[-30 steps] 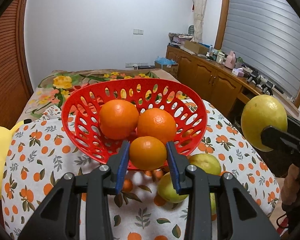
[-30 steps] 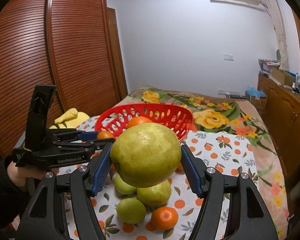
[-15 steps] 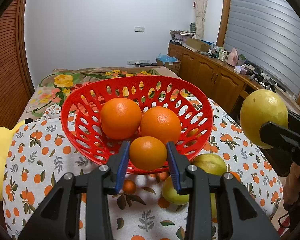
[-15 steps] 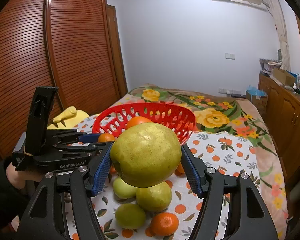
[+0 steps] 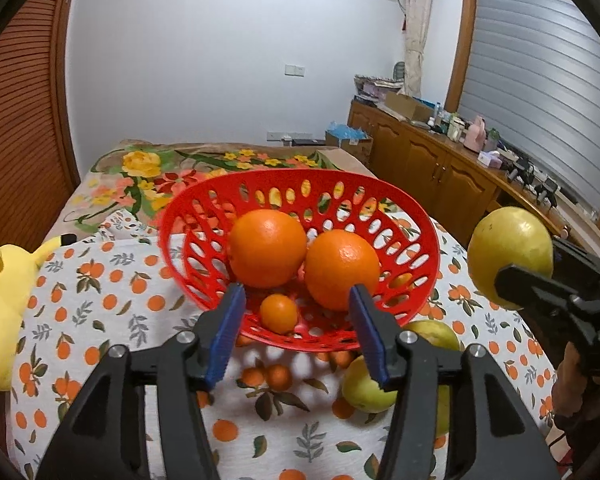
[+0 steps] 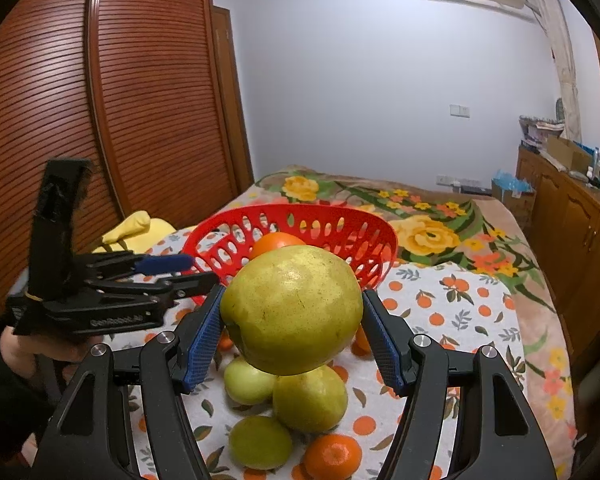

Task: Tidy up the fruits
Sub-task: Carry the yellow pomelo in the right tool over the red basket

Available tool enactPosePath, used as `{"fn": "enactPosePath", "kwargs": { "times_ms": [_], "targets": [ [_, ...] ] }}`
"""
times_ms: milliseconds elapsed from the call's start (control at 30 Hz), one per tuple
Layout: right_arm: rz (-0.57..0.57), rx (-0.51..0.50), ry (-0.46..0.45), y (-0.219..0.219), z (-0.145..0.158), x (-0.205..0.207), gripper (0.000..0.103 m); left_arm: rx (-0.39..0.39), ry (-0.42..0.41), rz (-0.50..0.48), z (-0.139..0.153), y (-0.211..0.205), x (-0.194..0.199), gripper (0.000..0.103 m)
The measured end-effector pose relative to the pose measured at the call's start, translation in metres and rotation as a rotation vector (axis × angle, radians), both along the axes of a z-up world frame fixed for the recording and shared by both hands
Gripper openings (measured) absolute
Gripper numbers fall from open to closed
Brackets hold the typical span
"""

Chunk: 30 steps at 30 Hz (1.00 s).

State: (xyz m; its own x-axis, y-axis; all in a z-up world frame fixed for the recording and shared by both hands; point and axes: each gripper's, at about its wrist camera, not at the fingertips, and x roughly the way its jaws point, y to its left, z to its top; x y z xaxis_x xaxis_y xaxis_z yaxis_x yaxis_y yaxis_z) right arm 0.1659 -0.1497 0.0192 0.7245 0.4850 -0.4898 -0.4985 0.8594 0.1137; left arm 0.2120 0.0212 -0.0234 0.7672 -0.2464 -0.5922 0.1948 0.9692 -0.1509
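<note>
Left wrist view, largest to smallest. The red basket point(image 5: 300, 184) stood at twelve o'clock of my left tongs point(image 5: 296, 330), on the orange-print cloth point(image 5: 100, 300) that covered the bed. Two large oranges sat inside it: one point(image 5: 267, 248) at eleven o'clock of the tongs, the other point(image 5: 342, 270) at one o'clock. The small mandarin point(image 5: 279, 313), clamped between the blue pads half a second before, now lay loose on the basket floor, and the pads point(image 5: 226, 334) had spread wide with nothing between them. I judged that placement finished: one more fruit sorted, the left tongs free.

Right wrist view. My right tongs point(image 6: 292, 332) gripped the big yellow-green pomelo point(image 6: 292, 310) by its flanks, held level in the air, short of the basket rim at twelve o'clock. Its pose matched the earlier frames closely. I took the pomelo as the next item for the basket; given its bulk, I expected a tight fit beside the oranges. Below it, at six o'clock, three green-yellow fruits point(image 6: 310, 400) and a mandarin point(image 6: 332, 456) waited on the cloth. The left tongs showed at nine o'clock, held level, tips at the basket's near rim.
</note>
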Motion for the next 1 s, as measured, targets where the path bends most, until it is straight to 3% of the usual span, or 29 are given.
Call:
{"fn": "enactPosePath", "kwargs": {
  "times_ms": [233, 433, 1000],
  "targets": [
    [0.020, -0.027, 0.006, 0.020, -0.003, 0.011, 0.069, 0.030, -0.022, 0.042, 0.002, 0.015, -0.009, 0.058],
    [0.041, -0.044, 0.021, 0.039, -0.008, 0.021, 0.069, 0.022, -0.022, 0.071, -0.002, 0.032, -0.012, 0.068],
    [0.093, -0.113, 0.083, 0.079, -0.025, 0.040, 0.069, 0.034, -0.008, 0.106, -0.013, 0.063, -0.023, 0.070]
  ]
}}
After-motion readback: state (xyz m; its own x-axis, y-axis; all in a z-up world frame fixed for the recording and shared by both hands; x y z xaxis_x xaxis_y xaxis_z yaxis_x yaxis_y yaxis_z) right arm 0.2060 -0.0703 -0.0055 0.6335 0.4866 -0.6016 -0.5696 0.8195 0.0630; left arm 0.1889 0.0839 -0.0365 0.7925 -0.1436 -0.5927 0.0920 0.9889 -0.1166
